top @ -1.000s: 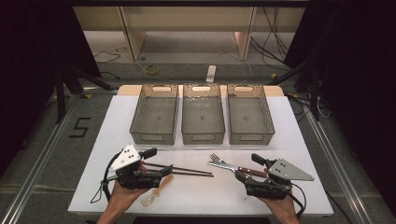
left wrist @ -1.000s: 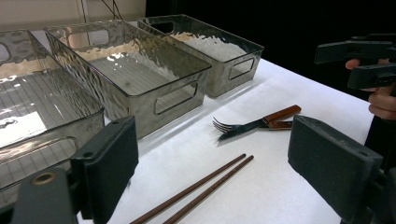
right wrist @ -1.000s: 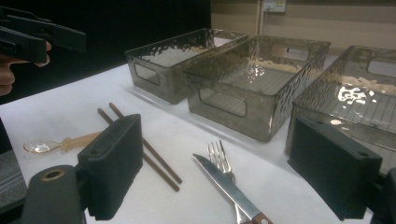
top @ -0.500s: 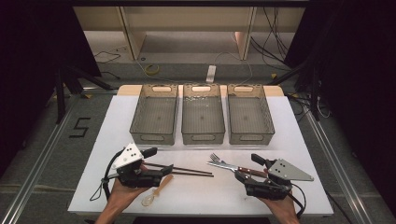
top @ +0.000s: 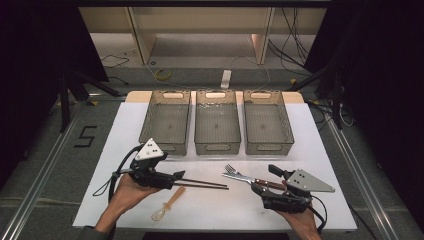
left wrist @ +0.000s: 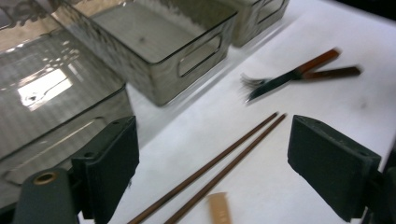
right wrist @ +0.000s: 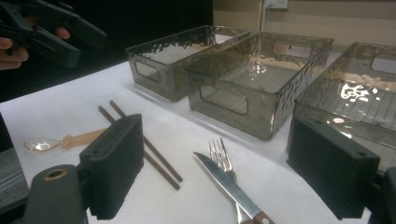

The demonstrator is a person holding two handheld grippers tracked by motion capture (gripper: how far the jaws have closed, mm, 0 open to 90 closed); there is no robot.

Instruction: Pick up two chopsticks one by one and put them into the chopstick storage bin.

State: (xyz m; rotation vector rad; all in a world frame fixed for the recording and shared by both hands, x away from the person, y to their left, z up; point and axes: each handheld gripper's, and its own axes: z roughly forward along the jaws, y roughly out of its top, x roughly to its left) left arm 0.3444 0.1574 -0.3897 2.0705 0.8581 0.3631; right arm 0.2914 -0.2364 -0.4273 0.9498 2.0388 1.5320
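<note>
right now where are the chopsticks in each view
High view: chopsticks lie lower centre, by the left gripper.
Left gripper view: chopsticks run diagonally between its open jaws.
Right gripper view: chopsticks lie left of centre.
Shared landmark: the fork beside them.

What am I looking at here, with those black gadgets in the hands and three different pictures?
A person sits at a white table holding a hand-operated black two-jaw gripper in each hand: the left gripper and the right gripper. One picture comes from a camera overhead; the other two come from cameras riding on each gripper, looking out between its jaws. On the table lie three empty smoky clear plastic bins, a pair of dark brown chopsticks, a steel fork and knife with wooden handles, and a small clear-bowled spoon. Both grippers are open, holding nothing.
</note>
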